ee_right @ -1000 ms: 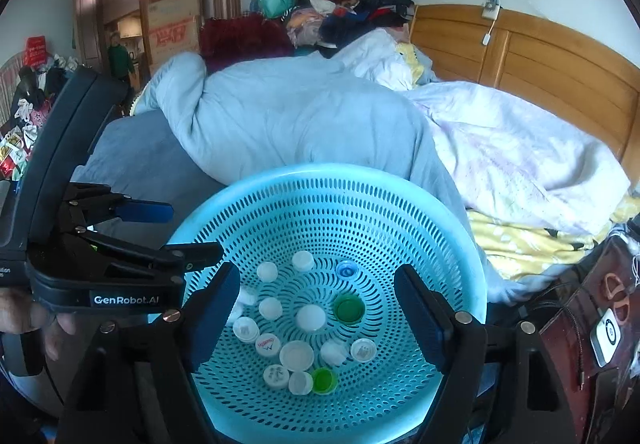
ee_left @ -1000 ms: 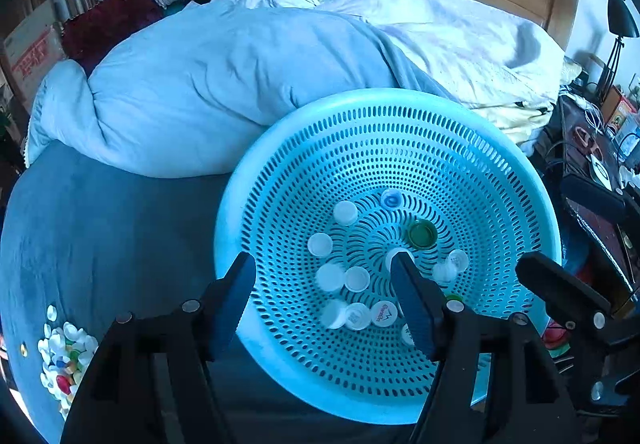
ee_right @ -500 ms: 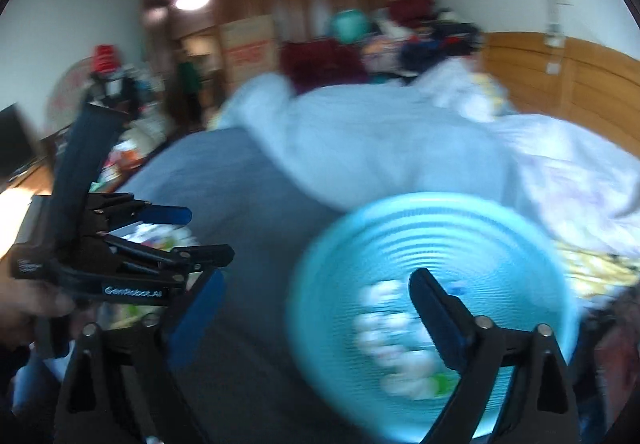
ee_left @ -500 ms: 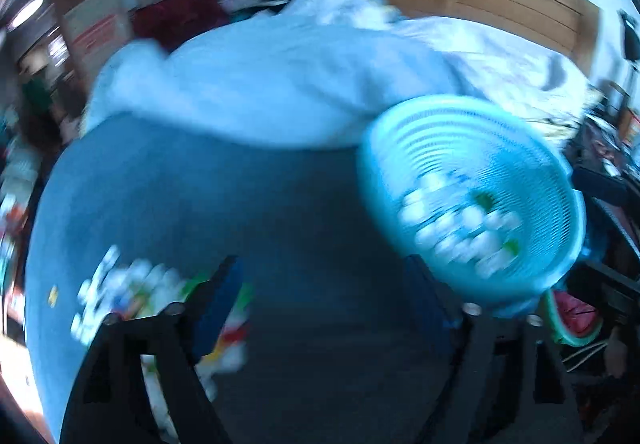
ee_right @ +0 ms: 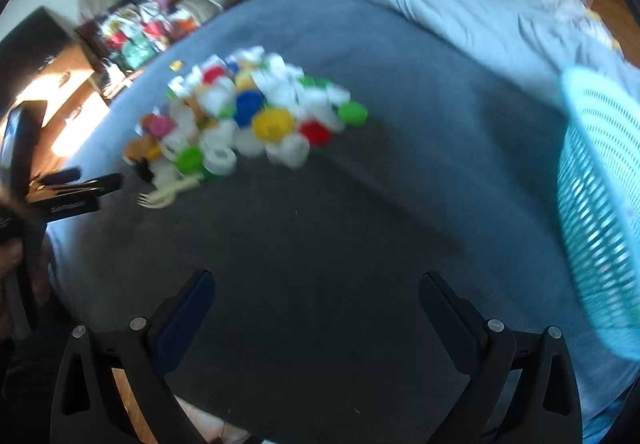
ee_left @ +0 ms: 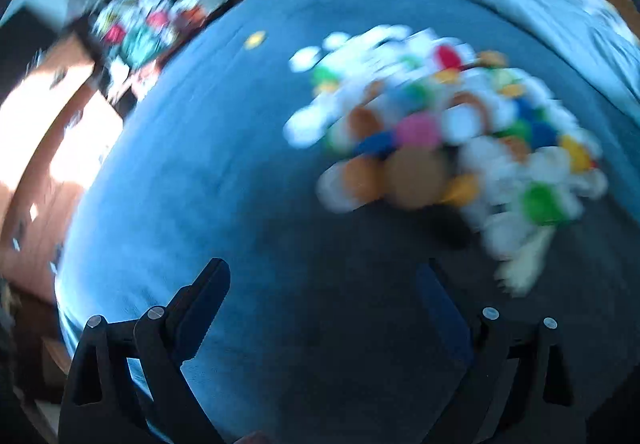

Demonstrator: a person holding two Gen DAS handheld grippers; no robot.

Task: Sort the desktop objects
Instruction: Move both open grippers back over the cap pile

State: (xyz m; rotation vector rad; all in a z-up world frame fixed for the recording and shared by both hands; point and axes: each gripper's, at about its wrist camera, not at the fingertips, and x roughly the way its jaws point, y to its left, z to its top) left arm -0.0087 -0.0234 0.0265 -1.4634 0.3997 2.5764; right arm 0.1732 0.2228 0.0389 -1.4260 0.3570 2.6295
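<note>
left gripper (ee_left: 322, 292): spread, just been widening, empty | right gripper (ee_right: 316, 298): spread, empty | bottle caps (ee_right: 248, 116): upper left | basket (ee_right: 600, 204): right edge

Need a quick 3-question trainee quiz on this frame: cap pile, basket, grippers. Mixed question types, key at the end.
1. True or false: the right gripper is clamped on a bottle cap.
2. Multiple choice: in the right wrist view, where is the turquoise basket relative to the pile of bottle caps? A) far right edge of the view B) directly under the pile C) left of the pile
3. Fill in: the cream utensil lying at the near edge of the pile is a plastic ____.

Key: 1. False; both it and the left gripper are open with nothing between the fingers. 2. A. 3. fork.
</note>
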